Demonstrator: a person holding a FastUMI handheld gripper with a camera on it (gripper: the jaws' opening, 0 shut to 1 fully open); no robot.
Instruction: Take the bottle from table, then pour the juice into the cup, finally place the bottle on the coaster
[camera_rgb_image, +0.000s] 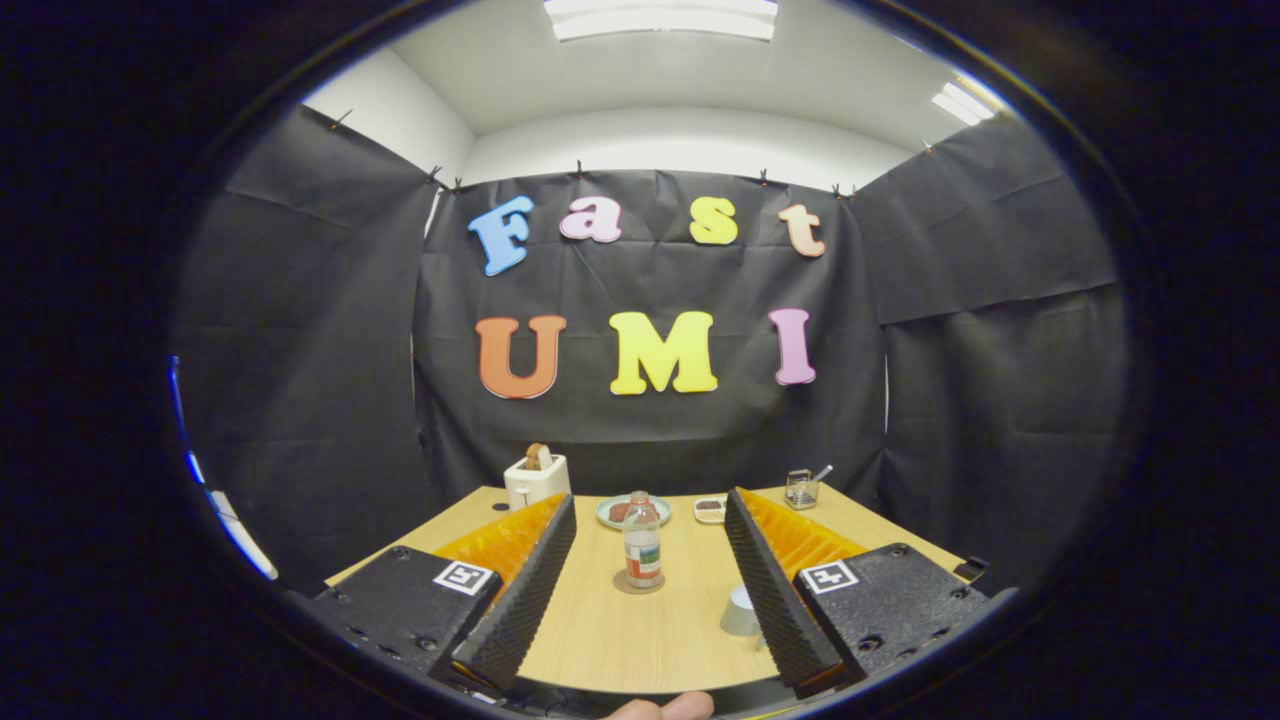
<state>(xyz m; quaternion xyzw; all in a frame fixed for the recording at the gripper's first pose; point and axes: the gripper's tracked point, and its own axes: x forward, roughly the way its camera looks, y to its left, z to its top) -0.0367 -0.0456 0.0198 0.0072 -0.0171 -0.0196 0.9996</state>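
A small clear bottle (642, 548) with a label and some reddish juice stands upright on a round brown coaster (639, 586) in the middle of the wooden table (620, 645). My gripper (650, 503) is open, its two black ridged fingers spread wide, and nothing is between them. The bottle is ahead of the fingers, in line with the gap and apart from both. A white cup (741, 611) stands on the table close against the inner side of the right finger (775, 590), nearer to me than the bottle.
At the table's far side are a white toaster (536, 480) with bread in it, a pale plate (633, 512) holding food, a small dish (710, 509) and a glass holder (800, 488) with a utensil. A person's fingertips (665, 708) show below the gripper.
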